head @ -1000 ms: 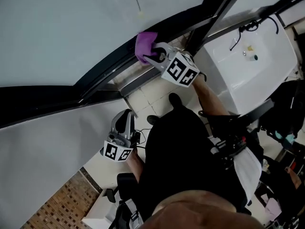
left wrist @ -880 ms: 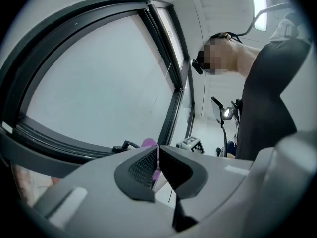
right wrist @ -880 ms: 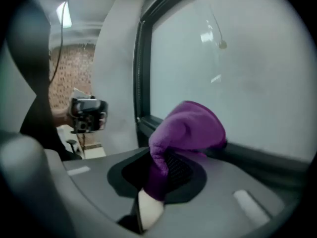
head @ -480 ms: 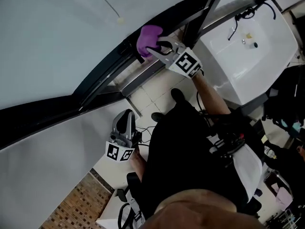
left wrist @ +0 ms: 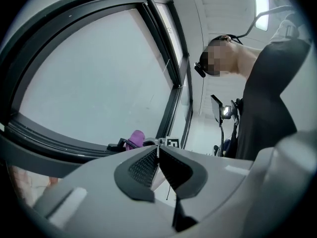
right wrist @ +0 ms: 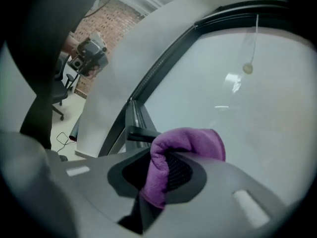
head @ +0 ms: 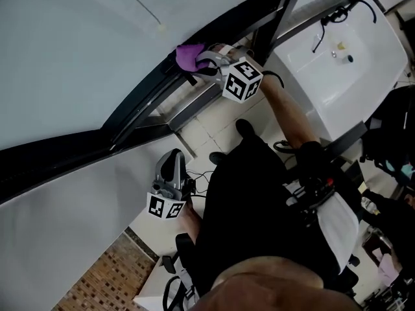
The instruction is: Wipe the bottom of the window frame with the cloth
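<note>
A purple cloth (head: 189, 55) is pinched in my right gripper (head: 202, 63) and rests against the dark bottom rail of the window frame (head: 146, 102). In the right gripper view the cloth (right wrist: 183, 148) folds over between the shut jaws, with the frame rail (right wrist: 141, 133) just beyond it and the glass to the right. My left gripper (head: 170, 173) hangs low by the person's side, away from the window, its jaws shut on nothing. From the left gripper view, the cloth (left wrist: 134, 139) and the other gripper show small on the frame's lower rail (left wrist: 59, 140).
A white sink unit (head: 343, 50) stands to the right of the window. A grey wall panel (head: 71, 199) runs below the frame on the left. The person's dark clothing (head: 259, 219) fills the middle. A window handle (right wrist: 143, 131) sticks out near the cloth.
My right gripper has slid the cloth leftward along the bottom rail. The left gripper has barely moved.
</note>
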### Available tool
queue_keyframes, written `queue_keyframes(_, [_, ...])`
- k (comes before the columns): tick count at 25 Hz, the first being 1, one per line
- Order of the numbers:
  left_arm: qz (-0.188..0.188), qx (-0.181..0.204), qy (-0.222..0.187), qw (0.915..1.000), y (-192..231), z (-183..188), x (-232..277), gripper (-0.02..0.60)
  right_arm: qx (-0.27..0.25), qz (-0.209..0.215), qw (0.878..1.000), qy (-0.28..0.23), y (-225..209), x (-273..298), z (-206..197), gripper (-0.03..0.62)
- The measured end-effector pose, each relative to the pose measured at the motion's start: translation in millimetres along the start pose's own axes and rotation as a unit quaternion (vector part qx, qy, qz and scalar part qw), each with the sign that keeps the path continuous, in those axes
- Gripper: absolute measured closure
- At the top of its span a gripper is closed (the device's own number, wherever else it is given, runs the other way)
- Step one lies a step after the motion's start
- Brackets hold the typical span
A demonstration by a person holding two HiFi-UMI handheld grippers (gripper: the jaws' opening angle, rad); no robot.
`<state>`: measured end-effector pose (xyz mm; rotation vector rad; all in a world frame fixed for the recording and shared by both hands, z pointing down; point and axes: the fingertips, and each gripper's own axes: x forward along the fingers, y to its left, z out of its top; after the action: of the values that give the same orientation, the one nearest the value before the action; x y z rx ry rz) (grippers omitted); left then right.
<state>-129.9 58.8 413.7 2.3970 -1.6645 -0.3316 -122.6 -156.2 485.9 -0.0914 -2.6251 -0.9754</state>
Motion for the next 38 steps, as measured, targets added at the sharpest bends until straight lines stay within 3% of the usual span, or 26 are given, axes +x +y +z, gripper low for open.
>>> queue_keyframes(3, [-0.012,0.001,0.005,0.9999,-2.9,-0.7,9.3,0.577,-0.019,0.011,1.0,0.006,31.2,-28.3,10.3,0.531])
queue_keyframes(5, [-0.018,0.0,0.01,0.9998,-4.0,-4.0,14.1,0.577,-0.012,0.057,0.998,-0.007,65.6,-46.6,21.7,0.531])
queue_keyframes(7, [-0.023,-0.001,0.013,0.9996,-6.1,-7.1,17.4,0.577,0.021,0.116,0.992,-0.04,96.8,-62.9,38.9,0.531])
queue_keyframes(8, [-0.025,-0.001,0.013,0.9996,-7.1,-7.2,18.7,0.577,0.046,0.126,0.989,-0.058,98.0,-69.0,47.1,0.531])
queue_keyframes(10, [-0.024,-0.001,0.011,0.9996,-7.9,-5.4,19.7,0.577,0.097,0.08,0.987,-0.099,63.5,-74.4,57.4,0.531])
queue_keyframes(12, [-0.021,0.0,0.008,0.9997,-7.4,-2.9,18.5,0.577,0.166,-0.027,0.978,-0.123,-0.6,-70.2,52.5,0.531])
queue_keyframes(14, [-0.016,0.001,0.003,0.9999,-6.1,-0.7,15.9,0.577,0.226,-0.114,0.965,-0.072,-56.6,-49.7,25.4,0.531])
queue_keyframes(15, [-0.014,0.002,0.001,0.9999,-5.6,-0.3,14.1,0.577,0.227,-0.126,0.965,-0.031,-72.5,-31.3,10.4,0.531])
queue_keyframes(18, [-0.004,0.002,-0.003,1.0,-6.8,-1.5,8.2,0.577,0.197,-0.073,0.976,0.064,-65.6,30.1,-22.8,0.531])
queue_keyframes(22, [0.009,0.002,-0.007,0.9999,-1.3,0.4,2.2,0.577,0.211,-0.044,0.973,0.082,-53.6,40.0,-31.4,0.534])
queue_keyframes(24, [0.011,0.003,-0.009,0.9999,1.2,0.8,1.3,0.577,0.196,-0.06,0.971,0.127,-58.8,24.9,-45.5,0.534])
queue_keyframes(26, [0.011,0.001,-0.011,0.9999,2.0,0.2,0.0,0.577,0.167,-0.112,0.961,0.188,-74.9,-2.4,-68.2,0.533])
queue_keyframes(28, [0.013,-0.002,-0.012,0.9998,4.7,-1.1,-1.5,0.577,0.18,-0.141,0.954,0.196,-90.6,-23.8,-74.7,0.533])
queue_keyframes(33, [0.005,-0.005,-0.01,0.9999,5.2,-2.9,3.7,0.577,0.201,-0.052,0.959,0.193,-65.4,14.7,-78.0,0.533])
queue_keyframes(38, [0.002,-0.005,-0.004,1.0,3.0,-2.5,8.4,0.577,0.21,-0.043,0.957,0.193,-63.4,26.6,-79.3,0.534])
